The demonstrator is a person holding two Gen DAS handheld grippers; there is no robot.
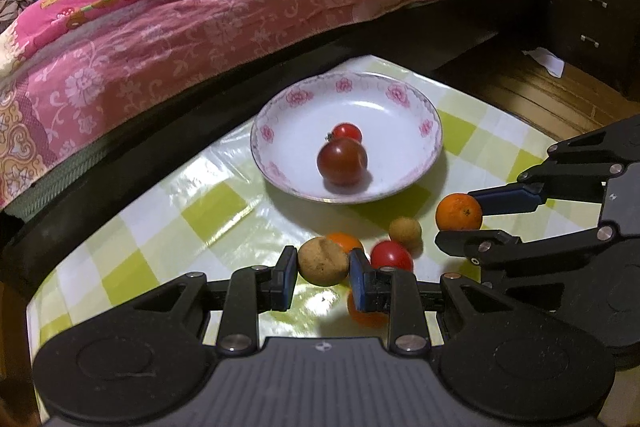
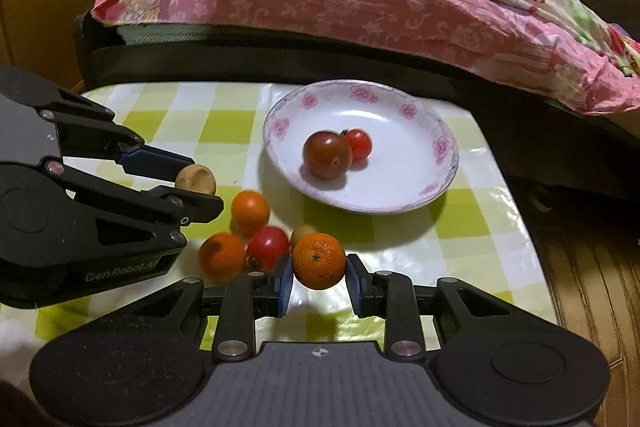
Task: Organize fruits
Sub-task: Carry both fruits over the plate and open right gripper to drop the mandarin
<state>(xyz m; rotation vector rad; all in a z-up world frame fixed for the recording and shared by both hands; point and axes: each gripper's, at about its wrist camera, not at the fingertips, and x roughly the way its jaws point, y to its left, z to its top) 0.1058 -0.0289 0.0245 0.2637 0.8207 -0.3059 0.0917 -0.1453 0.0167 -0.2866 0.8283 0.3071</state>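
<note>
Left wrist view shows my left hand-held gripper (image 1: 323,267) clamping a brown longan (image 1: 322,261) while my right hand-held gripper (image 2: 319,277) pinches an orange (image 2: 319,260), both bound for the plate (image 1: 416,167).

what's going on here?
A person is sorting fruit with two handheld grippers. The left gripper is shut on a brown fruit; the right gripper is shut on an orange. Two tomatoes already sit in the plate. Several fruits remain on the table.
</note>
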